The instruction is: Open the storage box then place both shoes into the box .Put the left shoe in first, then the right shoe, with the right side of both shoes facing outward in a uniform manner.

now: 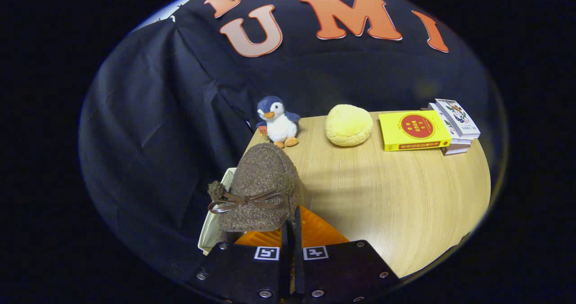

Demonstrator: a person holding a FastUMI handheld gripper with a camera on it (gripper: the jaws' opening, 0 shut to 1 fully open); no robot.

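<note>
A brown fuzzy shoe (263,187) with a thin brown bow stands upright just ahead of my fingers, its sole side turned away from me. My gripper (291,232) has its two black fingers pressed almost together on the shoe's lower right edge. Under the shoe is the storage box: its white rim (211,227) shows to the shoe's left, and its orange ribbed lid (321,232) lies open to the right of the fingers. The shoe hides the inside of the box. The box sits at the near left corner of the wooden table (405,196).
At the far edge of the table stand a penguin plush toy (278,121), a round yellow cushion (348,124) and a yellow book (414,130) leaning on a small stack of books (456,124). The table's left edge runs past the box, with black cloth beyond.
</note>
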